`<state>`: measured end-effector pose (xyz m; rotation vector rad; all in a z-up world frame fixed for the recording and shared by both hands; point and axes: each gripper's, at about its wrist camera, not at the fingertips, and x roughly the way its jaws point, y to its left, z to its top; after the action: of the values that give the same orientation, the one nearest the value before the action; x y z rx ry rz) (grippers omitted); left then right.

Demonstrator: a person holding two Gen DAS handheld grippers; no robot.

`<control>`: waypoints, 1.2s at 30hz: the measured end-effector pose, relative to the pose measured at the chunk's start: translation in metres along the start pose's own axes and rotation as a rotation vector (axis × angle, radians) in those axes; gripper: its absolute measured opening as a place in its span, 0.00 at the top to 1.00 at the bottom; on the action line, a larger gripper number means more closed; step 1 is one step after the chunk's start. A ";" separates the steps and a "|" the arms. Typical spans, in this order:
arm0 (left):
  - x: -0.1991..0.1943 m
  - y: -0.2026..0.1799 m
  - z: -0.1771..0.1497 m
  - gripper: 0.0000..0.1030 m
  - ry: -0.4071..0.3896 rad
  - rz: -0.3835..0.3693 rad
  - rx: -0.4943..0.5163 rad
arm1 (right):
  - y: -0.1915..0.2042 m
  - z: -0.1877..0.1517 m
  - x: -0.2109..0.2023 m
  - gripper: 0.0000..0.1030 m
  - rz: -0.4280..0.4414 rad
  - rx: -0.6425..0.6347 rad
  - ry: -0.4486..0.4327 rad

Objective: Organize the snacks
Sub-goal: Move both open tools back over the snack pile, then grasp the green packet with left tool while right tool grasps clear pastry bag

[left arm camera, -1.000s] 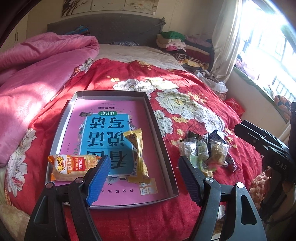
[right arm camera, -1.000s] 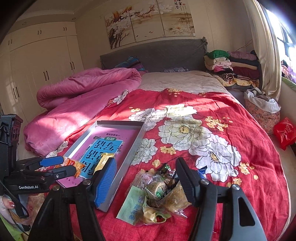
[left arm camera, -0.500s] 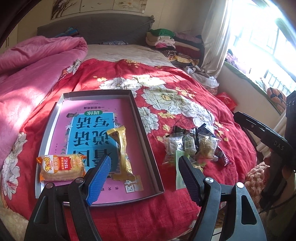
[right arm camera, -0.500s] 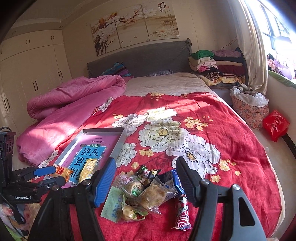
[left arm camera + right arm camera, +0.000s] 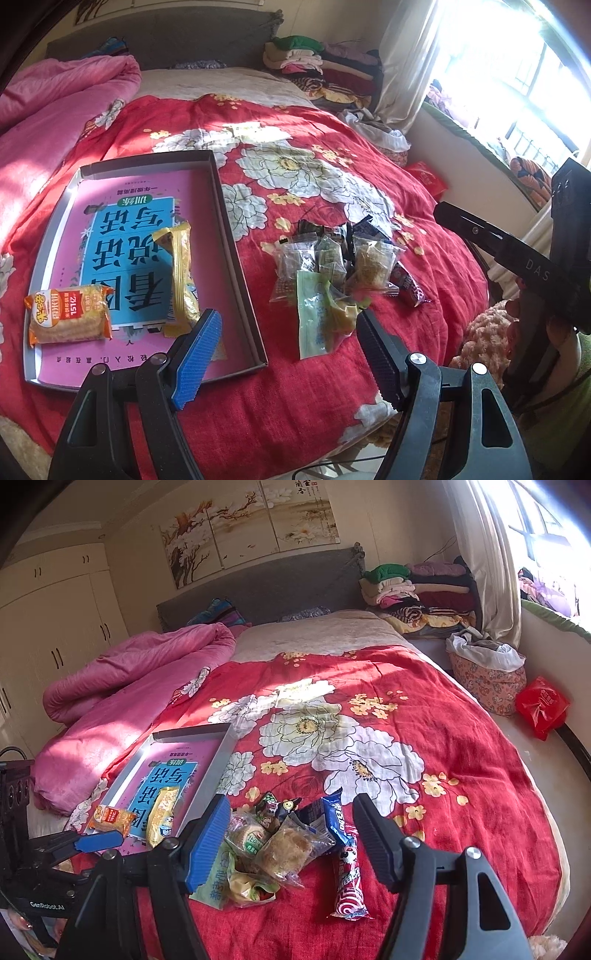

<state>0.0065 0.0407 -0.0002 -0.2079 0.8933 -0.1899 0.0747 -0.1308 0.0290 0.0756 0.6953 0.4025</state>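
Snacks are found in two groups on the red floral bedspread point(image 5: 424, 709), by the bed's near edge. Biggest item first: the shallow grey tray point(image 5: 236, 254), lined w/ a pink-and-blue printed sheet, is seen further left in the left wrist view than a sec ago, so the loose pile point(image 5: 332, 266) now sits more central ahead of that camera. From this it is judged that attention is being moved from tray to pile, i.e. the next pick is being lined up.

Inside the tray, two packs are already placed: an orange rice-cracker pack point(image 5: 68, 317) at the near left corner and a long yellow pack point(image 5: 181, 273) lying lengthwise beside it. Approx. two items sorted, most of the job left.

The pile lies just beside the tray's right wall, on the cloth. A pale green sachet point(image 5: 314, 314) is nearest, clear-wrapped cakes are stacked behind it, and a red-and-white swirl bar point(image 5: 349, 882) lies at the right edge, w/ a blue pack point(image 5: 334, 816) above it.

Left gripper point(image 5: 288, 350) is held wide, nothing between its fingers. Right gripper point(image 5: 291, 838) is also spread wide, framing the pile but not touching it; nothing is gripped.
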 end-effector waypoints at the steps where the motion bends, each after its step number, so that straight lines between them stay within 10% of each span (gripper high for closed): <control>1: 0.001 -0.001 -0.001 0.26 0.005 -0.005 0.000 | -0.001 -0.001 0.000 0.34 -0.001 0.003 0.004; 36: 0.086 -0.035 -0.006 0.26 0.254 -0.057 -0.037 | 0.003 -0.025 0.035 0.34 0.045 -0.004 0.200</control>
<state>0.0512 -0.0150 -0.0592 -0.2476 1.1448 -0.2563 0.0823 -0.1162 -0.0111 0.0479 0.8907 0.4586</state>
